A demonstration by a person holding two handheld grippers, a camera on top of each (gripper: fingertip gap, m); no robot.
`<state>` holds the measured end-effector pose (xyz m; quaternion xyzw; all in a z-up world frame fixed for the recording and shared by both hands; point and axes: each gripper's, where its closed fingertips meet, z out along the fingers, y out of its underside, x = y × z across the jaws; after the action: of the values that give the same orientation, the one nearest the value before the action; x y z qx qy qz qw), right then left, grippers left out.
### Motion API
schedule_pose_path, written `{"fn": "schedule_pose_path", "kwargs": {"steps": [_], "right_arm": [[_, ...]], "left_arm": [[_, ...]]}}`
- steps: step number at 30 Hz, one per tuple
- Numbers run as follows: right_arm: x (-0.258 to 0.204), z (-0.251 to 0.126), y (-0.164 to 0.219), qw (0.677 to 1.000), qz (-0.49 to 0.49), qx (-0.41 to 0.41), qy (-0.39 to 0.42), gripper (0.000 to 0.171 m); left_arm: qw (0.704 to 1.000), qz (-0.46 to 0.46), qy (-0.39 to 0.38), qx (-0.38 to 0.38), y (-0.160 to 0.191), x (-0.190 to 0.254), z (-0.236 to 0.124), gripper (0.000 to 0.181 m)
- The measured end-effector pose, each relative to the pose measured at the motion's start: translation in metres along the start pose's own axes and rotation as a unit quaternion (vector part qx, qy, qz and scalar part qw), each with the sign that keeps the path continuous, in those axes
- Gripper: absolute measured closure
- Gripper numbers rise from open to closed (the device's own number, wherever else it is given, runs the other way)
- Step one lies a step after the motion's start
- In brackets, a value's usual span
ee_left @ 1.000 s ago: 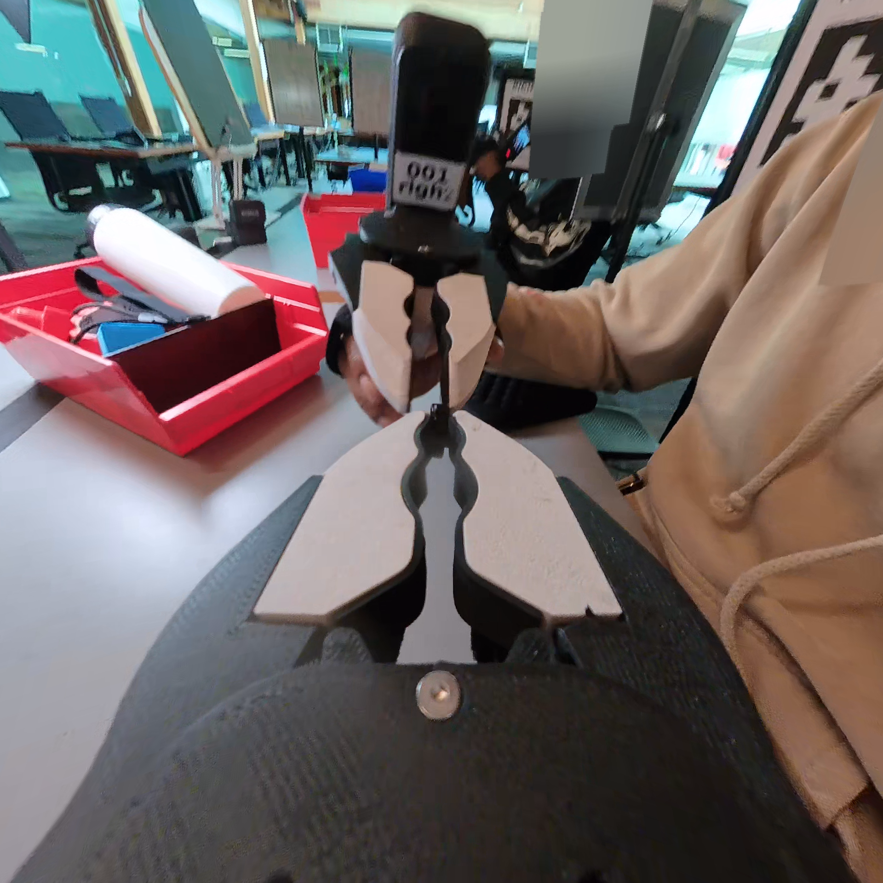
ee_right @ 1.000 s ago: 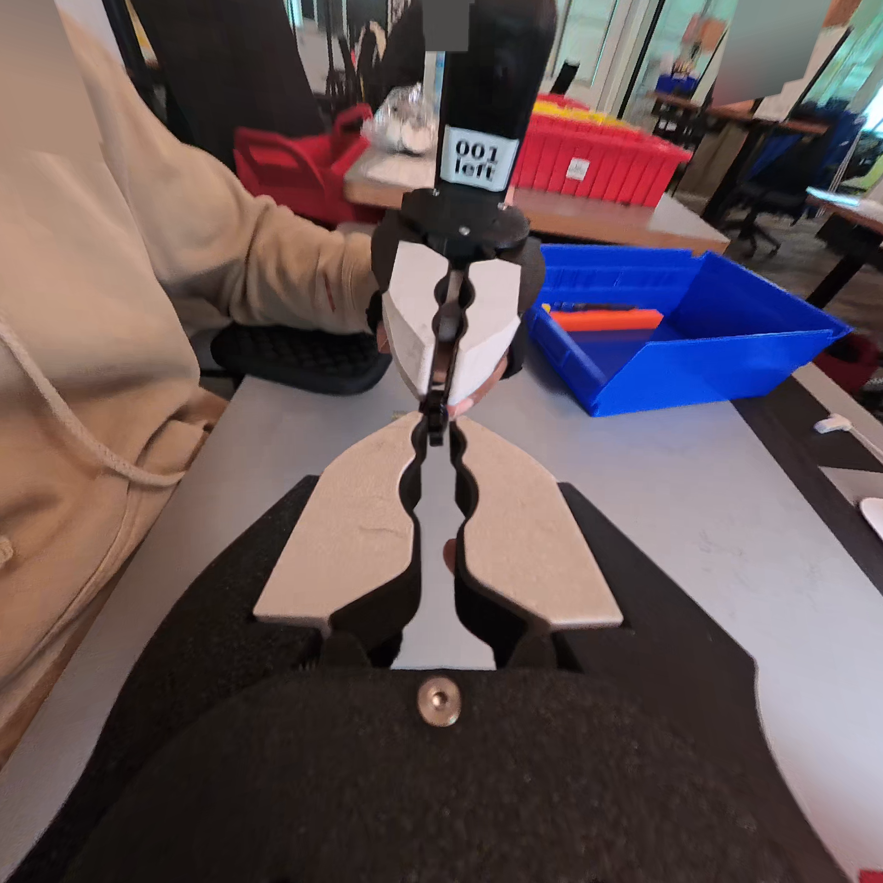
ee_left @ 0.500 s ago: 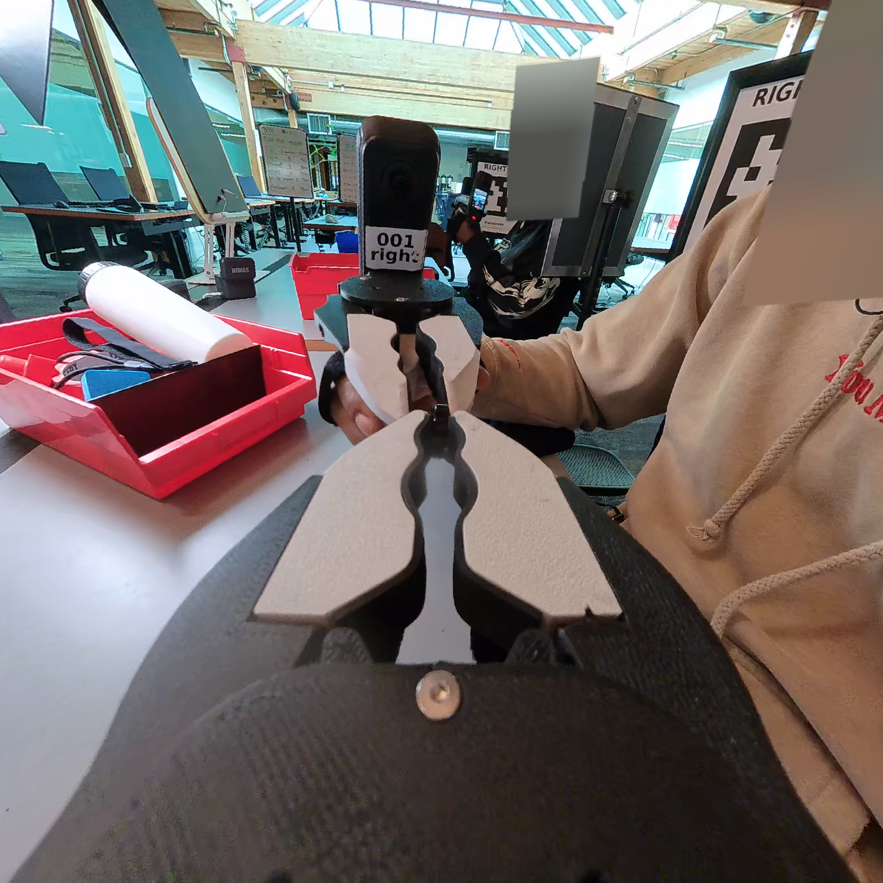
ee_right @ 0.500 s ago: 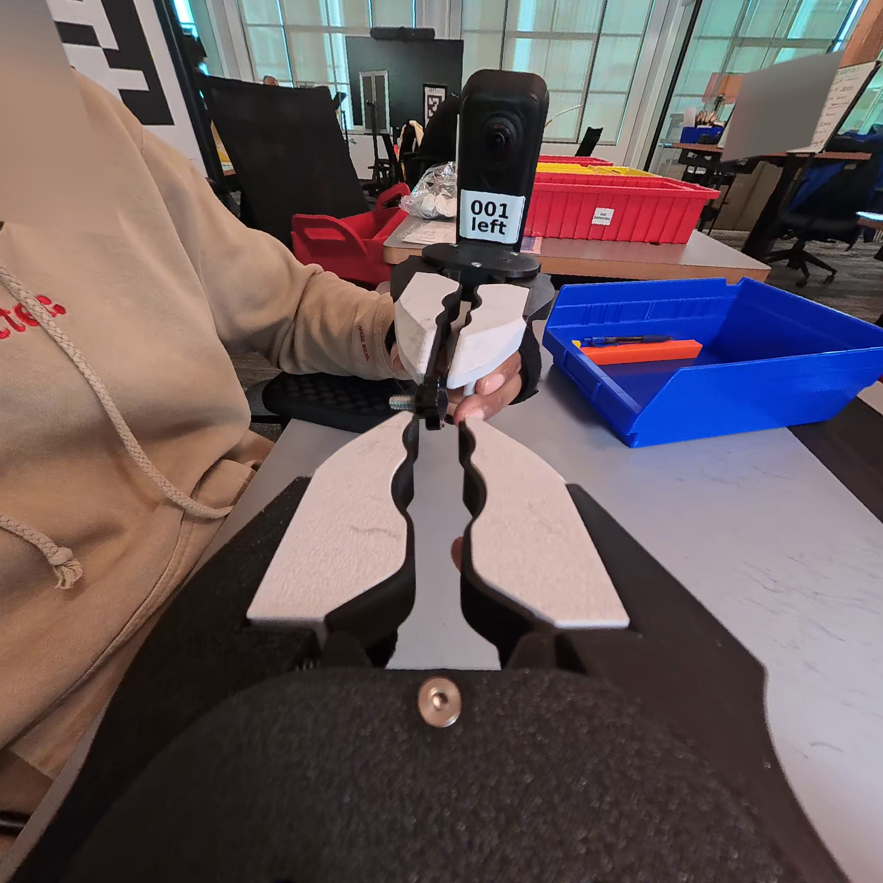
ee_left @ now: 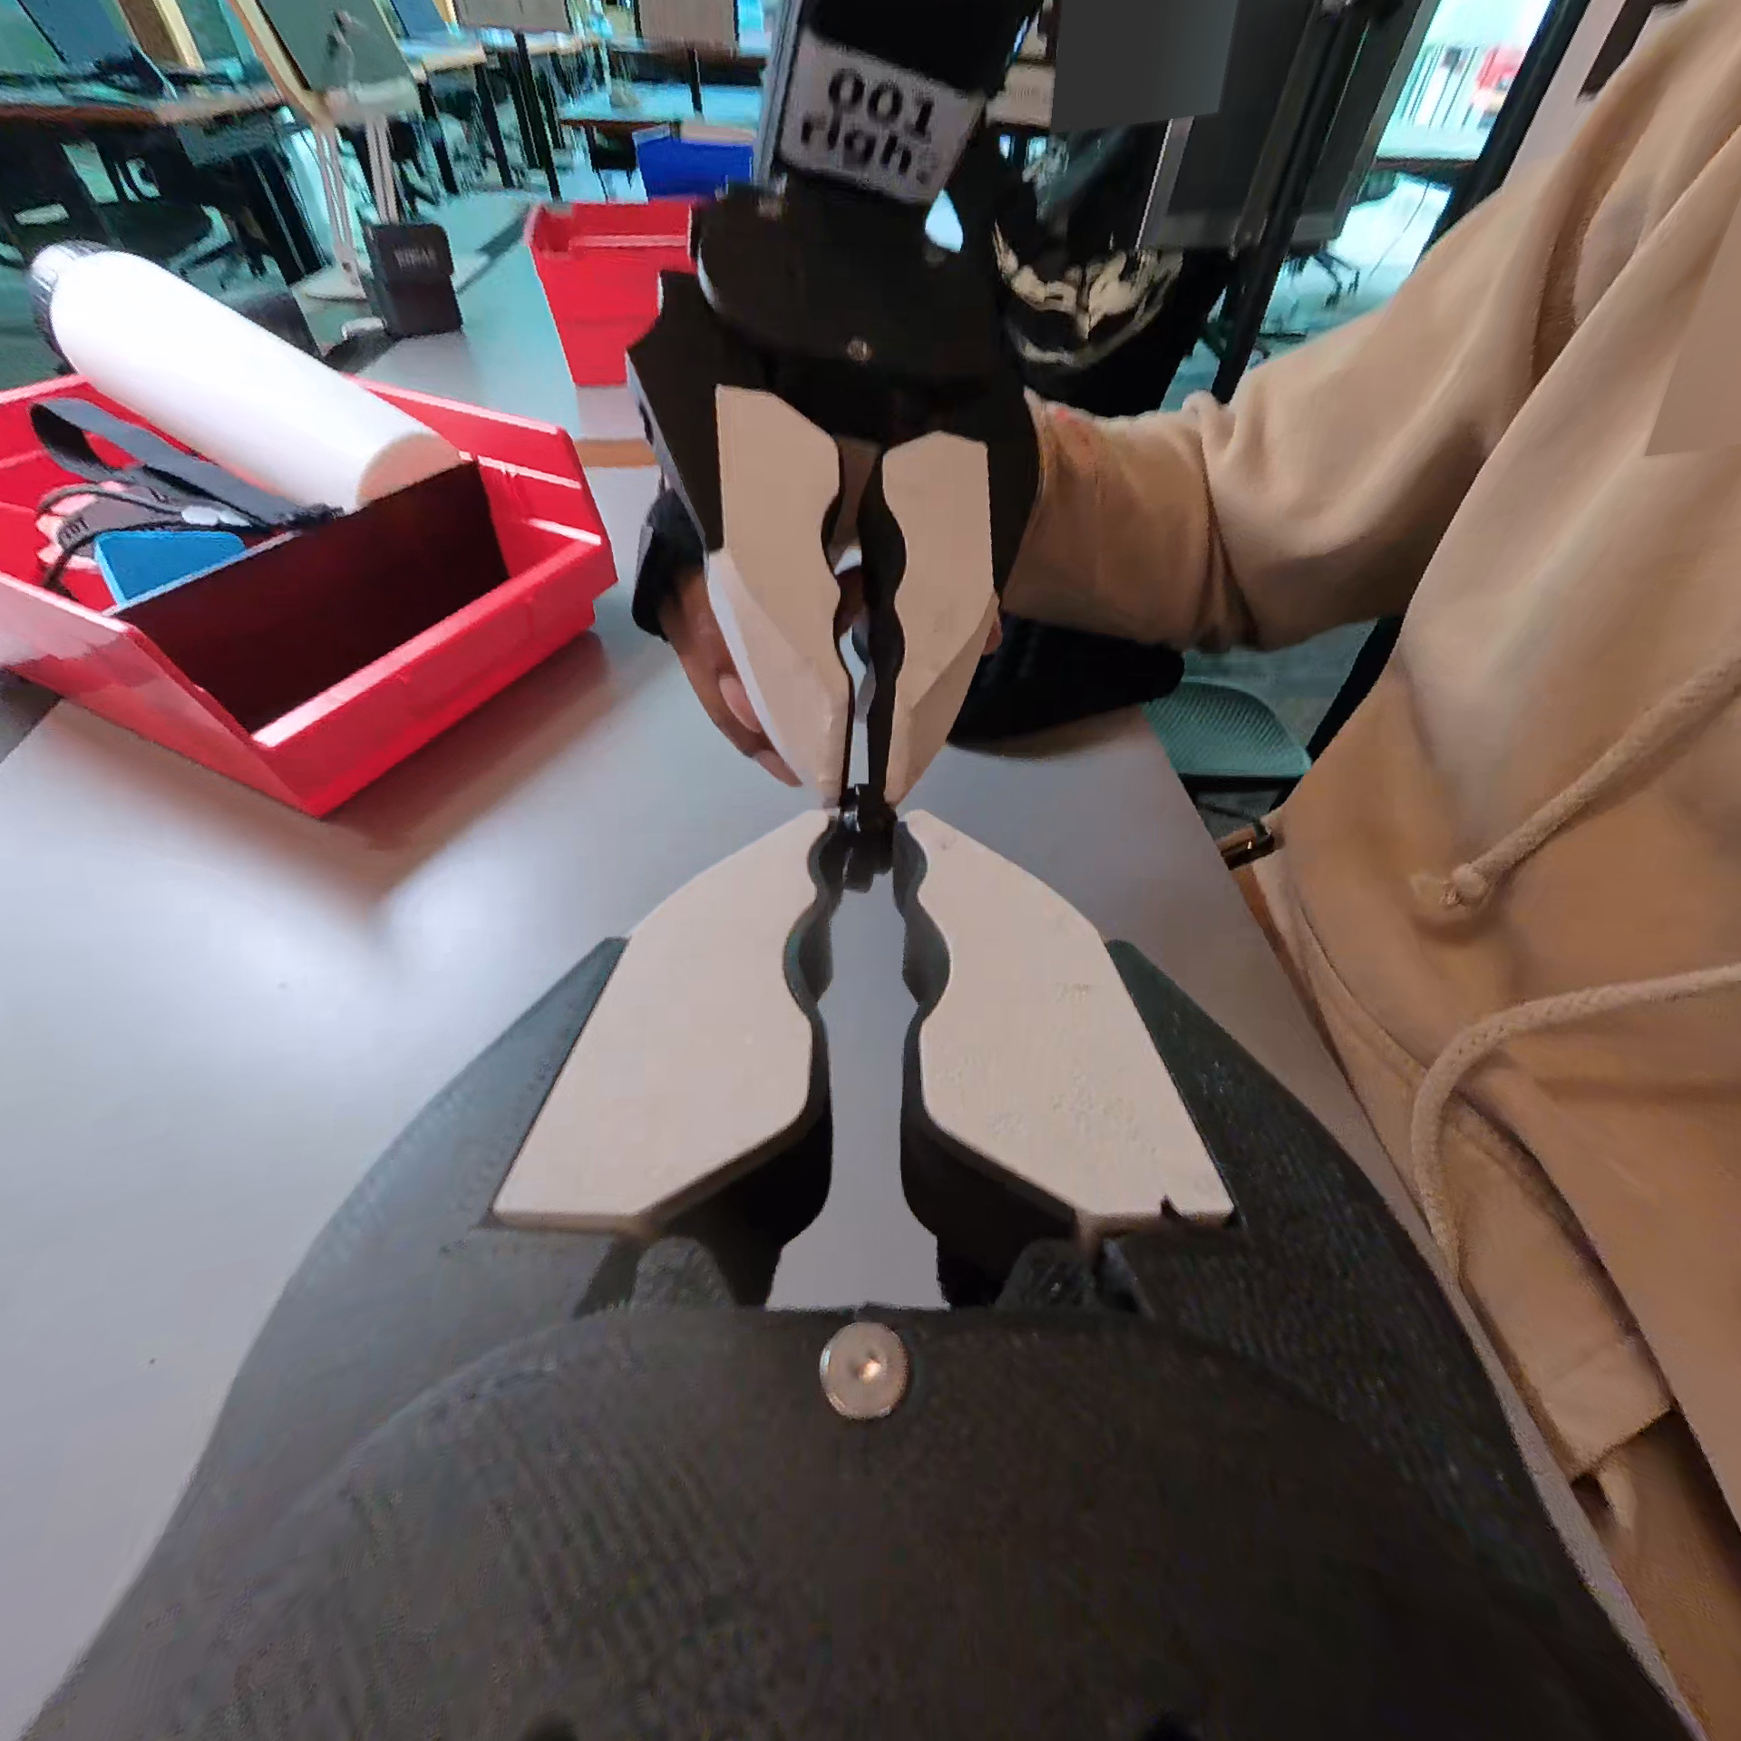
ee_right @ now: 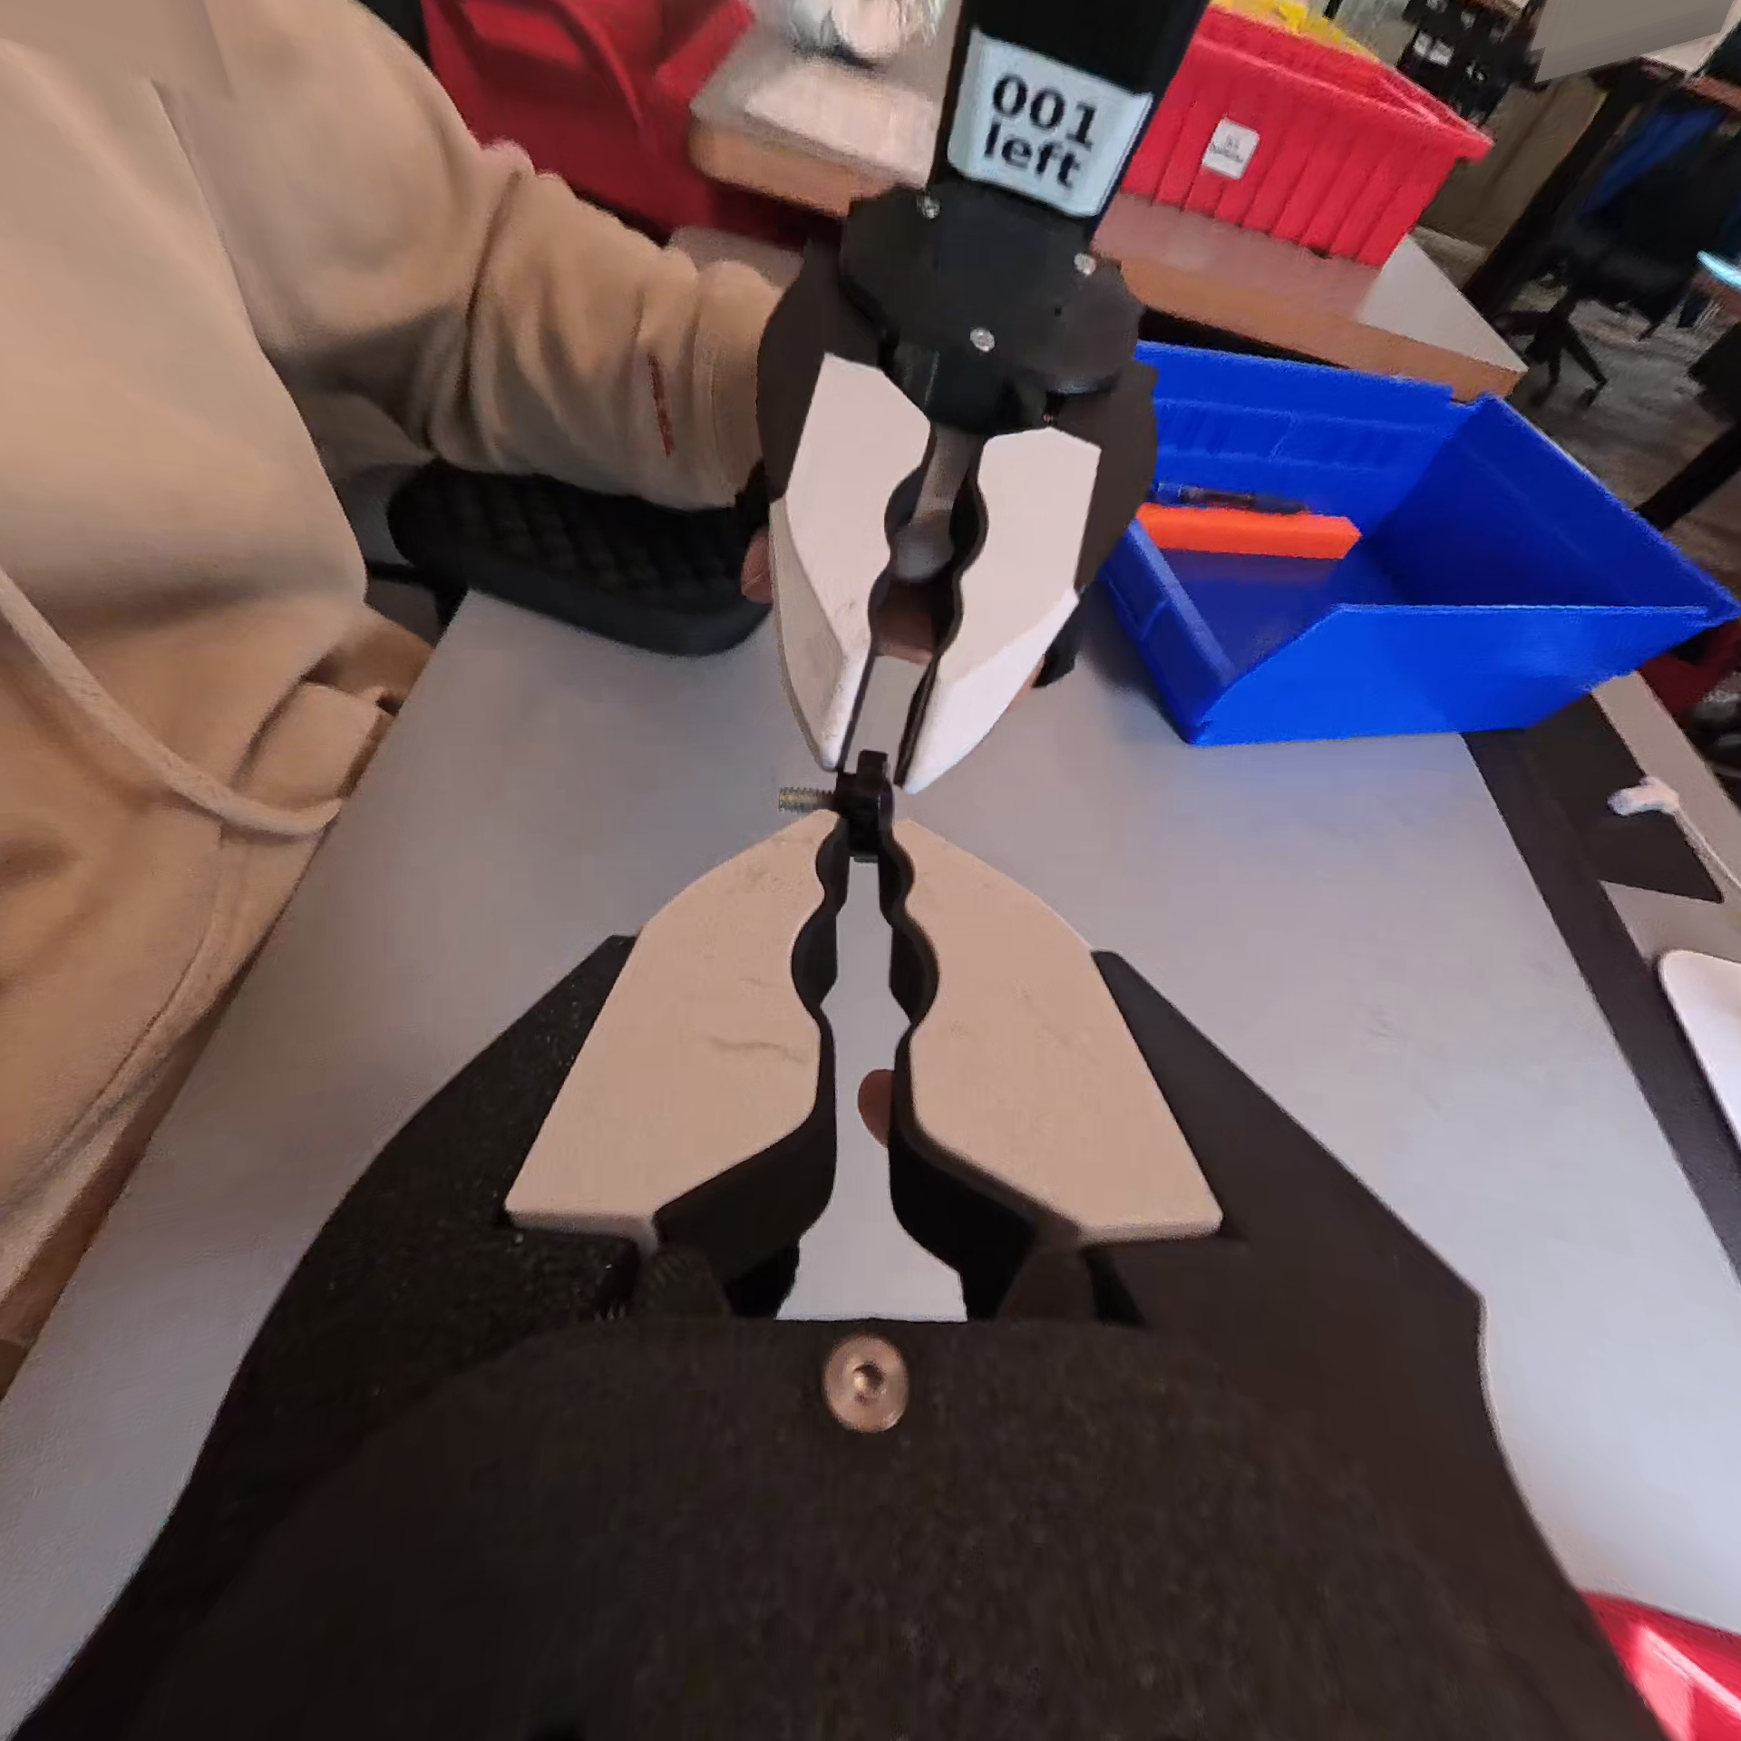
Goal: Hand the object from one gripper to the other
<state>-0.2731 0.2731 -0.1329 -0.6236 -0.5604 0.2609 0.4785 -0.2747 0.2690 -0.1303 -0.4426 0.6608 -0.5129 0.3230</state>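
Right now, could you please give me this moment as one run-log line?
phase: handover above table | right gripper: shut on black screw knob | left gripper: tips at it, grip unclear

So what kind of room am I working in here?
Looks like an open-plan office or lab workspace: rows of desks with office chairs behind, parts bins on the grey table, a red bin and a blue bin, and easel boards.

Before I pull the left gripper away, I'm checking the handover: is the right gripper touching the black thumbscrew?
Touching. The right wrist view shows the right gripper with its two fingertips pinched against the knob of the black thumbscrew, with no gap on either side.
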Motion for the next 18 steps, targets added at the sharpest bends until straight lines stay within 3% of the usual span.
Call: {"fn": "schedule_pose_path", "kwargs": {"steps": [4, 10, 13, 18], "right_arm": [[0.000, -0.001, -0.003, 1.000, -0.014, 0.001, 0.010, 0.166], [0.009, -0.018, -0.023, 0.991, 0.044, 0.129, -0.007, 0.151], [0.007, -0.018, -0.031, 0.981, 0.076, 0.174, -0.039, 0.155], [-0.002, -0.018, -0.038, 0.977, 0.085, 0.181, -0.069, 0.163]], "left_arm": [[1.000, 0.022, -0.012, -0.011, 0.004, -0.001, 0.003, 0.175], [0.995, 0.005, 0.002, 0.104, -0.027, 0.000, -0.010, 0.175], [0.994, 0.009, 0.011, 0.112, -0.030, 0.005, -0.009, 0.175], [0.992, 0.010, 0.024, 0.125, -0.032, 0.010, -0.009, 0.175]]}}
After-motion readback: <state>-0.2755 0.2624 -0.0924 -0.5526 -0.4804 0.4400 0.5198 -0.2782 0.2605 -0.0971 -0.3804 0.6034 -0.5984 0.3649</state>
